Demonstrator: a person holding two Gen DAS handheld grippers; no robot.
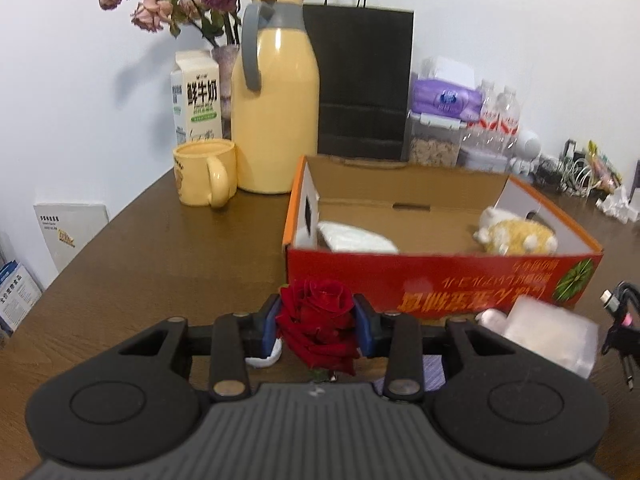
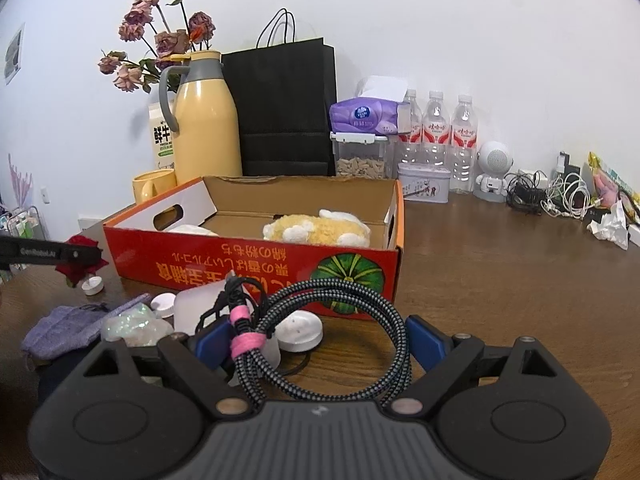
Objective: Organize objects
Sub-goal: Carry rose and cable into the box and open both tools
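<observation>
My left gripper [image 1: 318, 328] is shut on a red rose [image 1: 316, 320], its blue pads pressing the bloom from both sides just in front of the red cardboard box [image 1: 440, 284]. The right wrist view shows the same rose [image 2: 82, 242] at the far left, lifted off the table. The open box [image 2: 240, 264] holds a yellow plush toy [image 2: 316, 230] and a white packet [image 1: 356, 240]. My right gripper [image 2: 316, 340] stands wide, with a coiled braided cable [image 2: 320, 287] tied with a pink strap spanning its blue pads.
A yellow thermos [image 1: 276, 112], mug [image 1: 204, 172], milk carton [image 1: 198, 96] and black paper bag [image 1: 360, 80] stand behind the box. A purple cloth [image 2: 60, 328], tealight [image 2: 93, 285] and white cap [image 2: 300, 330] lie in front. Water bottles [image 2: 436, 136] and chargers [image 2: 560, 192] line the wall.
</observation>
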